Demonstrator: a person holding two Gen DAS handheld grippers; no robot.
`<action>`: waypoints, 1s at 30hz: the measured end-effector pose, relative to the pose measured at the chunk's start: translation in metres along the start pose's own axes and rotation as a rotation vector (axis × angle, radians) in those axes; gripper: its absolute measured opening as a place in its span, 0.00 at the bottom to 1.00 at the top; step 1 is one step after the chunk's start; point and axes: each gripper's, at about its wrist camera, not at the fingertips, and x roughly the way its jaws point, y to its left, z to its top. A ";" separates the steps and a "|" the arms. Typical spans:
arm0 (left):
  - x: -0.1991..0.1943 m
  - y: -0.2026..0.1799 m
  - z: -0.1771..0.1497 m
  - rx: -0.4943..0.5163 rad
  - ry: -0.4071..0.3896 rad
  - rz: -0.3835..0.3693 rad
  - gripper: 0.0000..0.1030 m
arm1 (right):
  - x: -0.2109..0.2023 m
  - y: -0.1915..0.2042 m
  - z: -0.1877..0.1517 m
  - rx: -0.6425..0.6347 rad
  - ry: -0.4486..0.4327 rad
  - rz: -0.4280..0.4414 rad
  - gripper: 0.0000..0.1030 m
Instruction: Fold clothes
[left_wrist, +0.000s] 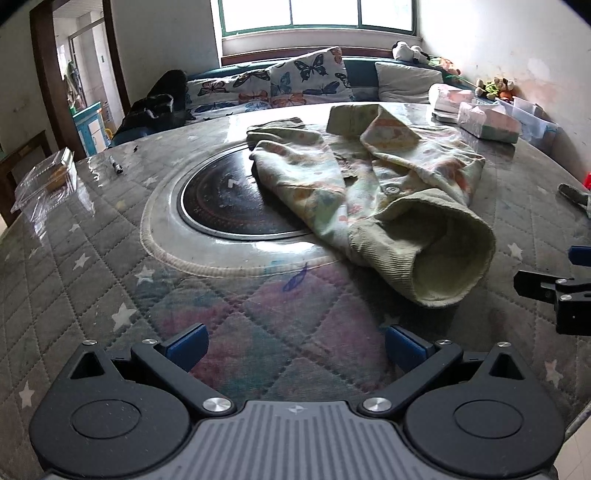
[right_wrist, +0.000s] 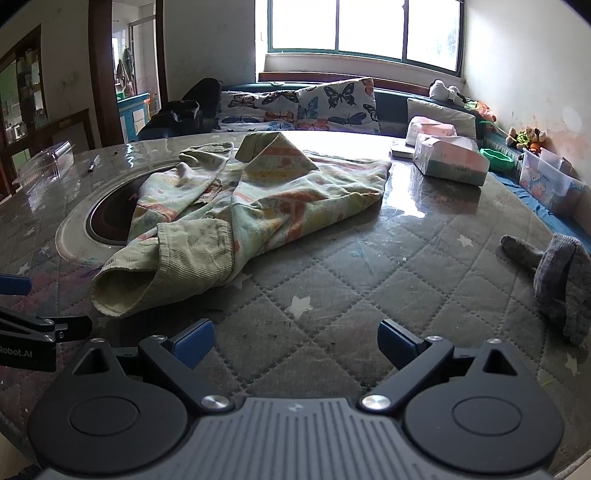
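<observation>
A small pale green patterned jacket (left_wrist: 369, 192) lies crumpled on the round table, one corduroy-lined sleeve opening facing me; it also shows in the right wrist view (right_wrist: 251, 206). My left gripper (left_wrist: 295, 347) is open and empty, low over the table, short of the jacket. My right gripper (right_wrist: 295, 343) is open and empty, just in front of the jacket's near edge. The right gripper shows at the right edge of the left wrist view (left_wrist: 554, 291), and the left gripper at the left edge of the right wrist view (right_wrist: 37, 325).
A dark round hotplate (left_wrist: 229, 199) sits in the table's middle, partly under the jacket. Tissue boxes (right_wrist: 447, 158) stand at the far right, a grey sock (right_wrist: 554, 280) at the right, a clear plastic box (left_wrist: 48, 181) and a pen (left_wrist: 116, 164) at the left. A butterfly-print sofa (right_wrist: 295, 103) is behind.
</observation>
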 end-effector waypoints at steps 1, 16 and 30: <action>-0.001 -0.001 0.000 0.004 -0.003 -0.002 1.00 | -0.001 0.000 0.000 -0.001 -0.002 0.000 0.94; -0.001 -0.006 0.008 0.022 -0.011 -0.003 1.00 | -0.001 0.004 0.005 -0.010 -0.005 0.017 0.92; 0.007 0.004 0.019 -0.005 0.002 -0.005 1.00 | 0.009 0.013 0.021 -0.031 0.008 0.034 0.90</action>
